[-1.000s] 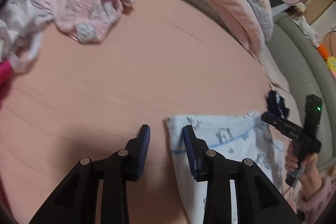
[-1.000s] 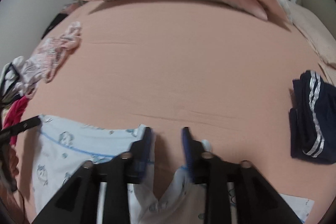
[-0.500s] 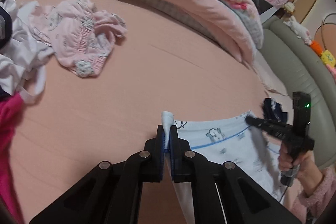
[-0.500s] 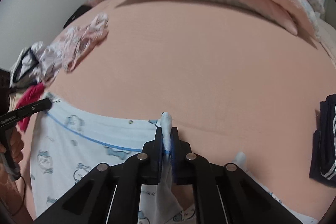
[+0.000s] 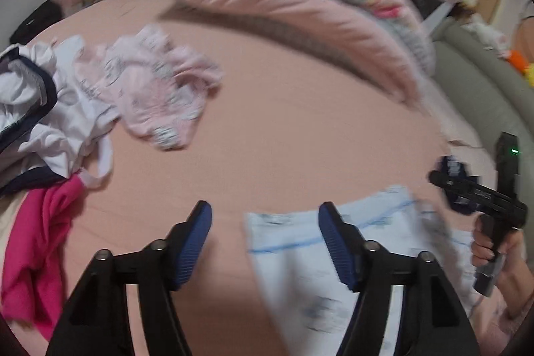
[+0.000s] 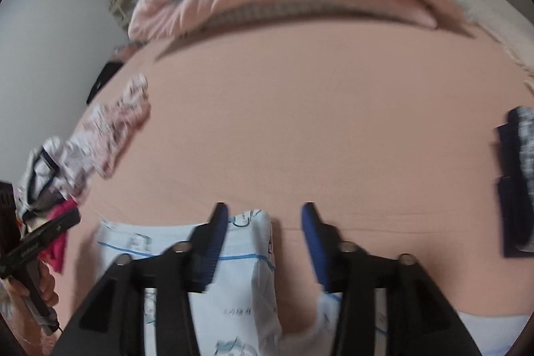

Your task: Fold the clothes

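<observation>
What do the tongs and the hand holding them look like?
Both tongs, left and right, are black plastic with two fingers that have ribbed blue pads and silver bolts. From the left view, the right tongs look like a black pistol grip with a small green light and white lettering. The hand on it wears a fuzzy pink sleeve.

Left gripper, right gripper: jaws just opened, pointing steeply down.
</observation>
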